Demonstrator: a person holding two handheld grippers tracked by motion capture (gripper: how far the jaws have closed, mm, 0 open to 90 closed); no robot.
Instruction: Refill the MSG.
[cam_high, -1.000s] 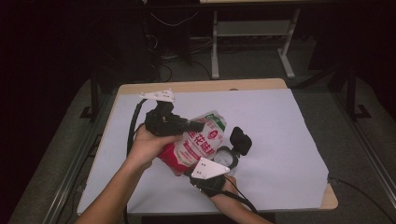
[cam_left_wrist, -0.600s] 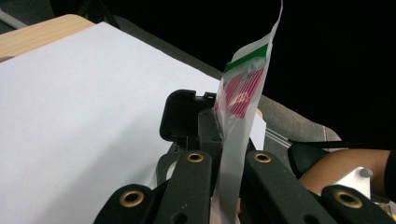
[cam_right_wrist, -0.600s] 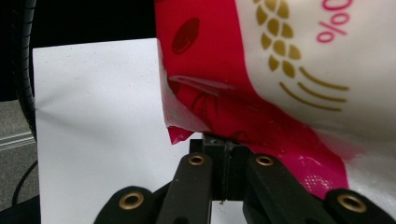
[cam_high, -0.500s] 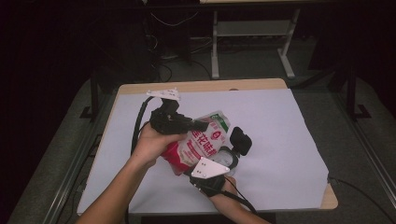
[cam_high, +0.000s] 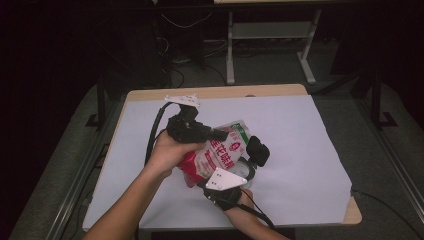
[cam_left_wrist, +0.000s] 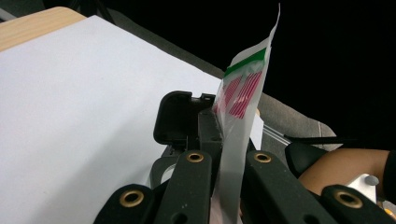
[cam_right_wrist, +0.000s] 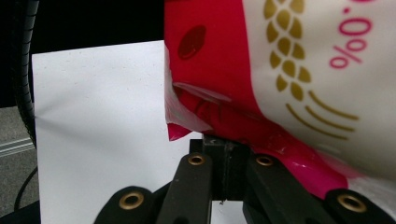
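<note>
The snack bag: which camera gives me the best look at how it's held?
The high view: the whole red-and-white bag shows between the left gripper and right gripper. The left gripper view shows its thin green-striped top edge clamped; the right gripper view shows its red bottom corner pinched.

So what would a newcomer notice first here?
The red and white bag, held up above the middle of the white sheet on the table. The left hand-held gripper pinches its green-striped top edge, and the right hand-held gripper clamps its red bottom end.
</note>
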